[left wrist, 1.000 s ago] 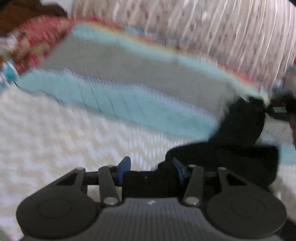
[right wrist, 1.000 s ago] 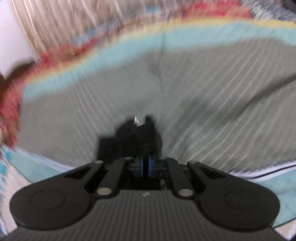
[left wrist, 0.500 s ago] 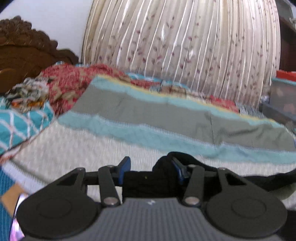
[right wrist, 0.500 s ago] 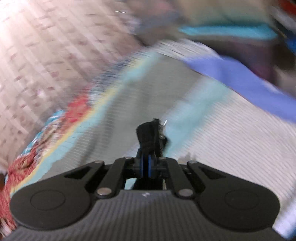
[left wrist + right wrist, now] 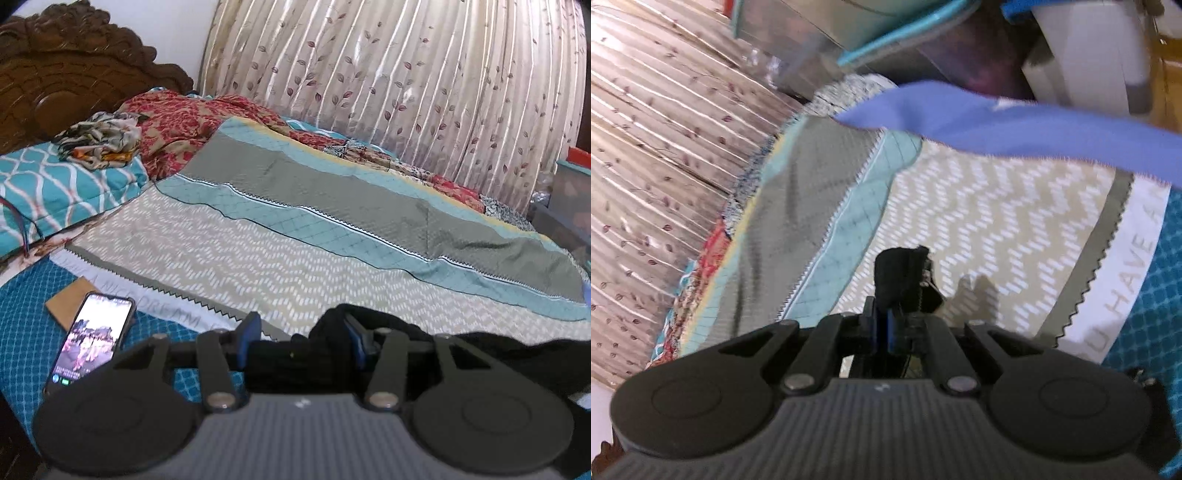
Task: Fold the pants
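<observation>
While the right gripper (image 5: pixel 886 325) pinches the black pants (image 5: pixel 901 273), they hang above the bedspread (image 5: pixel 997 229). Whether the half-spread left gripper (image 5: pixel 301 338) clamps the pants (image 5: pixel 480 350) is unclear.

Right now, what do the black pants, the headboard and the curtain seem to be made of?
The black pants look like soft matte cloth, maybe cotton knit: the fabric bunches limply and has no shine. The headboard looks like dark carved wood with a slight polish; the relief carving shows. The curtain seems a thin, shiny woven fabric, perhaps satin or polyester: bright highlights run along its pleats, over a printed leaf pattern.
</observation>
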`<state>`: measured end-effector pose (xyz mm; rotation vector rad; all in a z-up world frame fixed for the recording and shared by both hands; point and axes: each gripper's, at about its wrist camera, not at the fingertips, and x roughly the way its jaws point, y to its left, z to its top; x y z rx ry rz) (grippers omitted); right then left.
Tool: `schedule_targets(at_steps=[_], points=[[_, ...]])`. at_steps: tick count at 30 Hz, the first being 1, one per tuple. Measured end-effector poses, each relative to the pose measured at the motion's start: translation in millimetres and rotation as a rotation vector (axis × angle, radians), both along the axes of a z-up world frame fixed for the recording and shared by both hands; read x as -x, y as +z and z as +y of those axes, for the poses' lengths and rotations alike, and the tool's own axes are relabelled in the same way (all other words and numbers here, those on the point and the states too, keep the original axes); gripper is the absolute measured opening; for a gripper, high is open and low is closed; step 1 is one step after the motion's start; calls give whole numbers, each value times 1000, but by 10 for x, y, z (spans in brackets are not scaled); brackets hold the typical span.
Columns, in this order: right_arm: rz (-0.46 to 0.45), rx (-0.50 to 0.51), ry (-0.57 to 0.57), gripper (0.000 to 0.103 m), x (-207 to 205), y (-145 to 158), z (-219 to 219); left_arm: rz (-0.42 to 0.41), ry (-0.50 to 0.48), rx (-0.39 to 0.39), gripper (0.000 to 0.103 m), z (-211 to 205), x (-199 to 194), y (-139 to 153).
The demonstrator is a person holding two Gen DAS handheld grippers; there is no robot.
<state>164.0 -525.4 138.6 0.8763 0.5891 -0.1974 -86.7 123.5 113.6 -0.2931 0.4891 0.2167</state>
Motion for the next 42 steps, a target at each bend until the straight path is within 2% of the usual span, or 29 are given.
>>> schedule_targets(at_steps=[3, 6, 9, 12, 13, 15, 16, 17, 20, 21, 22, 23, 24, 25, 28, 30, 31, 32, 33, 34, 35, 36, 37, 39, 42], points=[[-33, 3, -3, 8, 243, 102, -57, -6, -5, 5, 45, 2, 90, -8], [-48, 18, -23, 8, 651, 45, -195, 5, -28, 18, 45, 39, 180, -72], [-28, 11, -60, 8, 1105, -93, -362, 20, -67, 16, 45, 10, 281, -170], [44, -7, -80, 10, 1395, -424, -499, 56, -101, -27, 46, -85, 358, -295], [79, -21, -93, 14, 1454, -578, -521, 82, -109, -26, 48, -96, 371, -350], [145, -30, -123, 38, 1531, -845, -540, 119, -112, -21, 51, -75, 416, -415], [167, -31, -153, 54, 1579, -955, -560, 126, -106, -12, 54, -50, 460, -419], [158, -38, -196, 53, 1664, -1002, -586, 118, -97, 11, 55, -11, 530, -402], [37, -154, -272, 57, 1898, -1095, -687, 40, -54, 127, 66, 201, 774, -288], [6, -170, -263, 58, 1934, -1098, -686, 19, -12, 158, 79, 281, 827, -255], [-20, -174, -234, 61, 1951, -1090, -659, 5, 33, 198, 85, 371, 854, -233], [-39, -174, -197, 68, 1945, -1093, -616, -1, 74, 256, 86, 476, 848, -234], [-54, -176, -160, 73, 1922, -1121, -559, 9, 94, 306, 86, 552, 813, -256], [-57, -179, -134, 83, 1897, -1154, -503, 32, 105, 354, 90, 608, 748, -290], [-24, -175, -89, 85, 1699, -1328, -351, 113, 77, 472, 103, 617, 499, -481], [-50, -153, -99, 86, 1556, -1384, -287, 191, 50, 520, 103, 546, 299, -675], [-68, -149, -100, 86, 1454, -1407, -274, 231, 46, 544, 98, 502, 198, -780], [-78, -151, -103, 81, 1341, -1423, -262, 260, 33, 569, 91, 434, 108, -885], [-76, -154, -99, 72, 1225, -1426, -258, 287, 17, 575, 51, 361, 28, -964], [-53, -153, -84, 39, 1092, -1410, -229, 313, -7, 581, 35, 297, -50, -1020], [-5, -138, -72, 27, 971, -1373, -212, 321, -13, 582, 32, 230, -94, -1025], [1, -146, -56, 23, 863, -1312, -212, 299, -9, 557, 29, 188, -112, -953], [-34, -139, -46, 22, 790, -1195, -184, 265, -19, 522, 28, 153, -103, -848], [-163, -87, 4, 21, 735, -819, -109, 223, -32, 473, 28, 127, -58, -673], [-352, -51, 65, 21, 868, -393, -84, 225, -49, 406, 28, 105, -3, -607]])
